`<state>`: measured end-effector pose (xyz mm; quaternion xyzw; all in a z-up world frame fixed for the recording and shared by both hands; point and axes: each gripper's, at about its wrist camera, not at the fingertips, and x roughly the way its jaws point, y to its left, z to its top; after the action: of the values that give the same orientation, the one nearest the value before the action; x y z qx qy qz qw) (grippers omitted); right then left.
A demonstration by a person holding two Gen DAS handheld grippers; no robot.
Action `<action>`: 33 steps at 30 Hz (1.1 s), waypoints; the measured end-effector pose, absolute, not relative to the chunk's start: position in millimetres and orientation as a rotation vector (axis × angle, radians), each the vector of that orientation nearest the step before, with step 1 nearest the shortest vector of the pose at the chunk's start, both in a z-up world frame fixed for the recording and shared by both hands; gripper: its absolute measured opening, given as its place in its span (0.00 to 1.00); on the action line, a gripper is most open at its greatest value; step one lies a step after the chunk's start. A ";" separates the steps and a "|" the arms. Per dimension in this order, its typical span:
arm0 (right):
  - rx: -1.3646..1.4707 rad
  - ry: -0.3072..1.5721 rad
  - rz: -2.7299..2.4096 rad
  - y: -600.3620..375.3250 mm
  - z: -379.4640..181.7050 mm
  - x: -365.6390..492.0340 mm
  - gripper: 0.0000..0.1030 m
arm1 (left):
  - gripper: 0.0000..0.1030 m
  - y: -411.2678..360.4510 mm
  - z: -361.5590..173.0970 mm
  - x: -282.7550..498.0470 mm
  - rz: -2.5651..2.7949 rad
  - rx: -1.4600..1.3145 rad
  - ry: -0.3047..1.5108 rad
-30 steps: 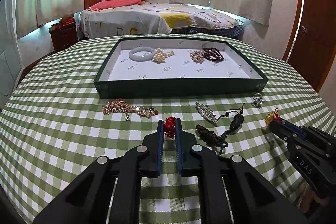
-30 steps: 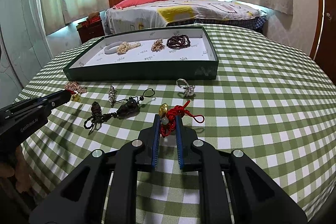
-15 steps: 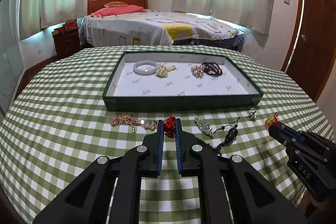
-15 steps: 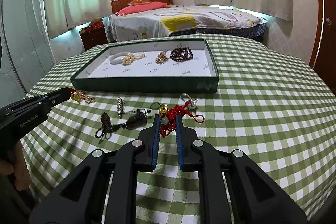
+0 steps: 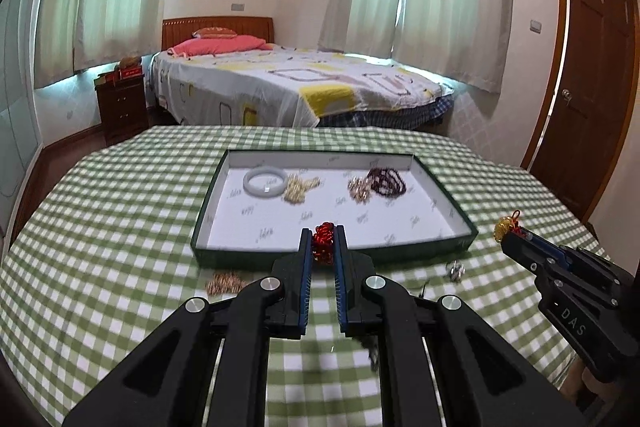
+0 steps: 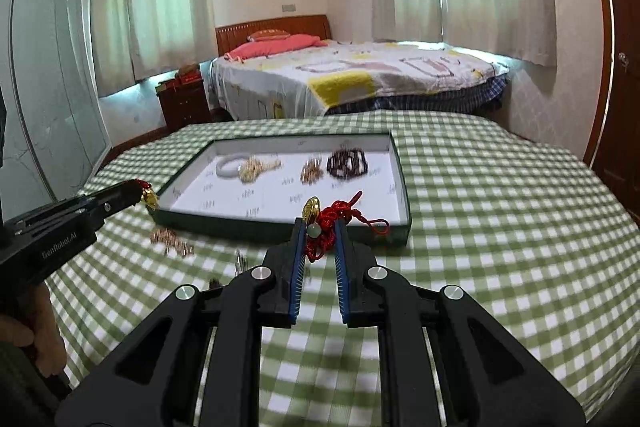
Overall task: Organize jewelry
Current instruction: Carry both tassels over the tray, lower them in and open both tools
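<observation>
My left gripper is shut on a small red beaded piece, held above the table in front of the green tray. It also shows in the right wrist view. My right gripper is shut on a red knotted cord charm with a gold pendant, also lifted near the tray's front edge; it appears at the right of the left wrist view. The tray holds a white bangle, gold pieces and dark red beads.
On the green checked tablecloth lie a rose-gold chain and a silver ring in front of the tray. A bed, nightstand and door stand behind the table.
Both grippers have risen from the table with their pieces and moved toward the tray. The loose jewelry on the cloth now sits lower in view.
</observation>
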<state>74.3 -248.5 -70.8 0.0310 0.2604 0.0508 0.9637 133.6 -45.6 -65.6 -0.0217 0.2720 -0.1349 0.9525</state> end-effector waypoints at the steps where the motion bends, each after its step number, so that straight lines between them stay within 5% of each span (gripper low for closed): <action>1: 0.063 0.520 0.103 -249.5 -68.4 78.5 0.14 | 0.11 -47.2 -63.0 136.4 -0.276 -0.046 0.548; 14: 0.041 0.462 0.112 -250.3 -49.7 157.6 0.14 | 0.11 -74.8 -46.8 205.0 -0.279 -0.046 0.504; 33: 0.057 0.773 0.130 -261.9 -136.9 262.5 0.14 | 0.11 -93.8 -140.2 303.9 -0.215 -0.043 0.809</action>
<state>262.5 -261.9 -136.9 0.0277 0.3765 0.0635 0.9238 303.9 -93.8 -140.2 -0.0211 0.3925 -0.1045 0.9135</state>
